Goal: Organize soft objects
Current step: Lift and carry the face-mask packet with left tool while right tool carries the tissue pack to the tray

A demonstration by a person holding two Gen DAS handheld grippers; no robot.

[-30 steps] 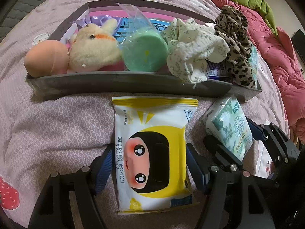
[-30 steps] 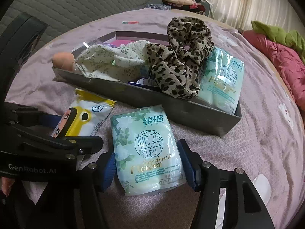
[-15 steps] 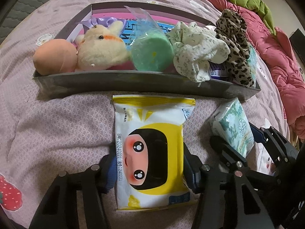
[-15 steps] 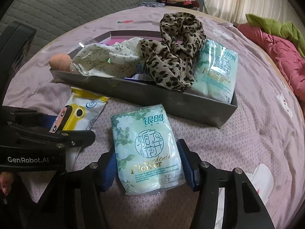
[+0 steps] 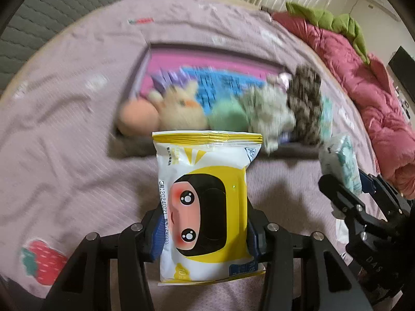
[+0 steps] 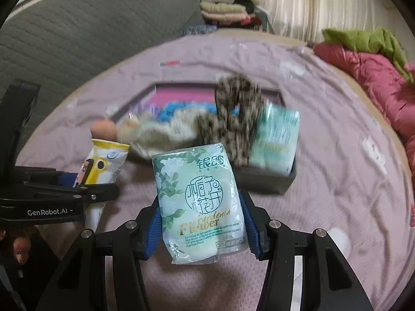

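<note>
The left tongs (image 5: 205, 229) have just closed on the yellow wipes pack (image 5: 206, 204), the right tongs (image 6: 202, 229) on the green tissue pack (image 6: 201, 202). Both packs hang clear above the bed (image 5: 64, 155), probably bound for the crowded box (image 6: 267, 181) beyond.

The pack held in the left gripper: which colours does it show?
White and yellow pack, with a black-haired cartoon face; clearest in the left wrist view.

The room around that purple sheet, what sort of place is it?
Most likely a bedroom: a bed with a purple patterned sheet, a pink quilted duvet bunched at one side, and a grey padded headboard behind.
</note>
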